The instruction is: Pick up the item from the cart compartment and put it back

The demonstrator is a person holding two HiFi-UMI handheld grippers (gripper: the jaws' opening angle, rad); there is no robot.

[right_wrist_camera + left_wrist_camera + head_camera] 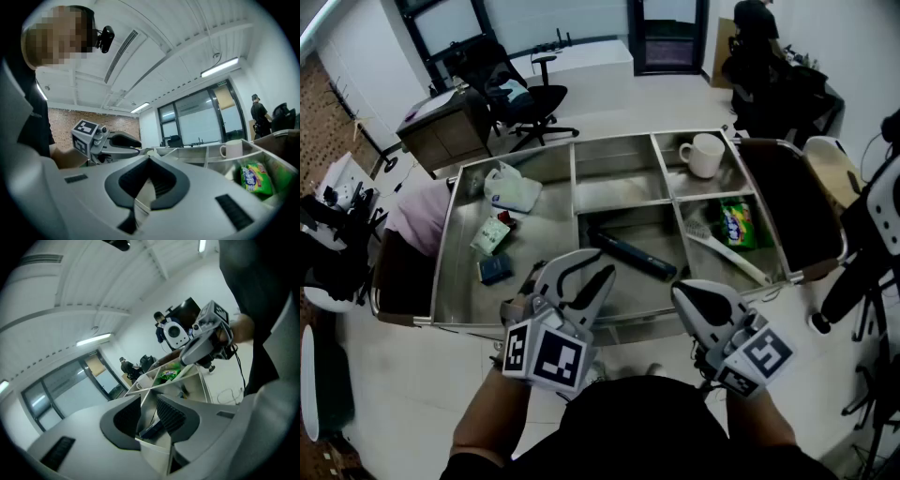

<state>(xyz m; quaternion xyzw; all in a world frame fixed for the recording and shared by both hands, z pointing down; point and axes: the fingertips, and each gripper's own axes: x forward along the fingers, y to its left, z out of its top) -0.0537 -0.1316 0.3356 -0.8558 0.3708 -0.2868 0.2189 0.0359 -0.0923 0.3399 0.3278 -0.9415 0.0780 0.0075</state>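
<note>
Hovering at the near edge of the cart (pixel 609 141), the left gripper (pixel 581 272) holds its jaws partly apart and empty, the right gripper (pixel 680 292) is pinched together on nothing; the black tube (pixel 630 255) lies untouched in the middle front compartment

This is an office. A black swivel chair (pixel 530 98) stands beside a desk (pixel 450 127) on a pale tiled floor (pixel 675 94). Around them are glass-walled rooms (pixel 206 117), a brick wall (pixel 70 124), long strip lights (pixel 220 67) and a slotted air vent (pixel 119 49) in the white ceiling.
</note>
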